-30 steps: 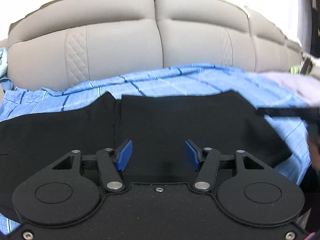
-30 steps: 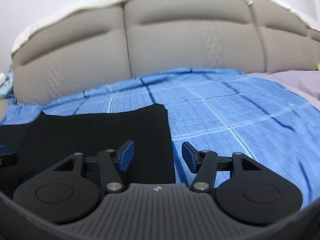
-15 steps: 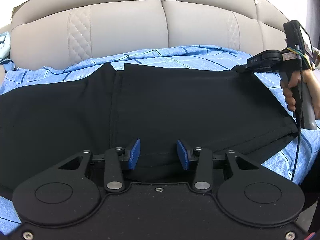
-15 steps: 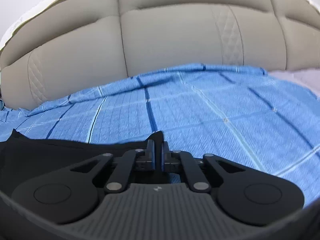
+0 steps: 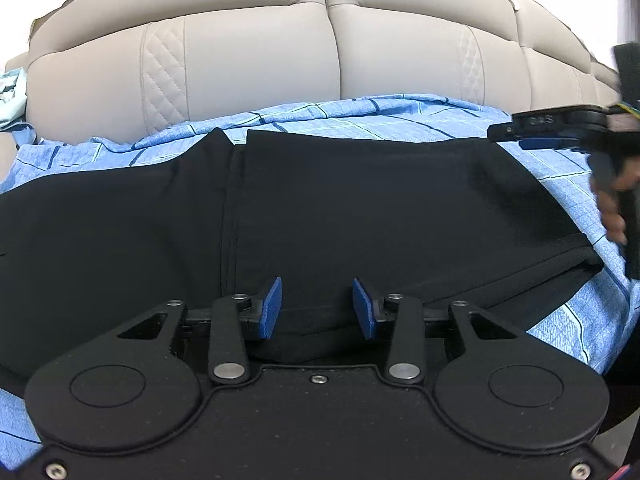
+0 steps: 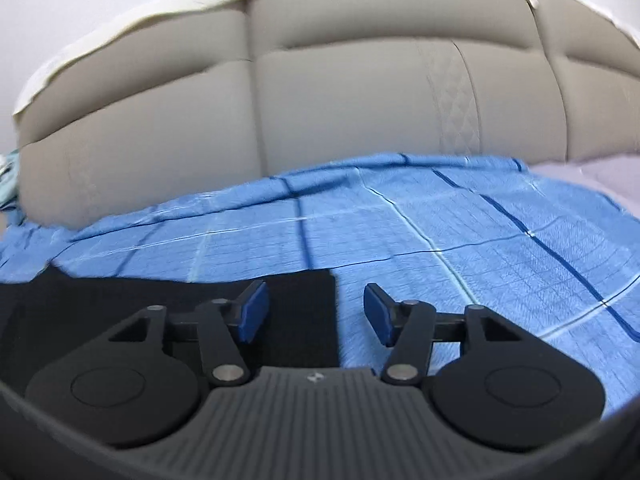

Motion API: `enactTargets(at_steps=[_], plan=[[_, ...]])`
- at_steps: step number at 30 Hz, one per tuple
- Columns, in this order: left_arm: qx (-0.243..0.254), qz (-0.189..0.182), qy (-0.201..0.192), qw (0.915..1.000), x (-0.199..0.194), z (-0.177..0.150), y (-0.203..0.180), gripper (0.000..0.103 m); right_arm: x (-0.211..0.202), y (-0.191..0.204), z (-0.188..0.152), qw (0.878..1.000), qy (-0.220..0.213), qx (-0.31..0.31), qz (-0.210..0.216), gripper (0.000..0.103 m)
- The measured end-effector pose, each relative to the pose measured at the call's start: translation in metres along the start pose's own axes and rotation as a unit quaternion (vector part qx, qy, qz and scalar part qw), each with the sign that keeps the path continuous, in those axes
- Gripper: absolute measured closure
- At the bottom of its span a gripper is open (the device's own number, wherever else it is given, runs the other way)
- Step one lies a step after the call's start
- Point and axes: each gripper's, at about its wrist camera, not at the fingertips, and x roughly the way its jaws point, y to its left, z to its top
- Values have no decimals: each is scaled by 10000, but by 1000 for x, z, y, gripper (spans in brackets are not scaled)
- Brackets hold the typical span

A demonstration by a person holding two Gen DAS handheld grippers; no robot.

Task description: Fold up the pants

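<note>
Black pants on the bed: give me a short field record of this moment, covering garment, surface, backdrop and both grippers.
garment: black pants, lying flat, partly folded
surface: blue checked bedsheet
backdrop: beige padded headboard
left gripper: part open over the near edge of the pants, no pinch visible
right gripper: jaws opening, above the corner of the pants, nothing held
right hand: visible on that gripper's handle at the right edge

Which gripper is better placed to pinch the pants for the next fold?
Left. The left gripper straddles the black pants' near edge; the right gripper is opening, pads apart at their corner.
</note>
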Motion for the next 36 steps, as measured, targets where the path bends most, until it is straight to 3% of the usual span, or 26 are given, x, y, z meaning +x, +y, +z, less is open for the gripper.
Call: enactTargets(at_steps=[6, 14, 21, 27, 30, 33, 36], plan=[[-120, 110, -54, 9999, -16, 3, 8, 65, -35, 63, -35, 9959, -285, -844, 173, 23], [-527, 661, 15, 9964, -40, -9, 53, 65, -37, 145, -84, 9854, -8, -1533, 735, 21], [-1104, 1014, -38, 9887, -57, -20, 100, 66, -60, 195, -118, 9753, -486, -1995, 819, 20], [-1610, 1334, -184, 9777, -70, -27, 137, 61, -68, 216, -116, 9669, -591, -2228, 1092, 20], [-1851, 1528, -250, 9704, -74, -29, 157, 57, -67, 220, -112, 9688, -690, -2070, 1177, 18], [-2178, 1739, -270, 9600, -76, -30, 180, 49, -56, 224, -111, 9728, -471, -1867, 1289, 16], [-2639, 2004, -284, 9431, -79, -32, 208, 44, -48, 221, -116, 9765, -343, -1483, 1525, 15]])
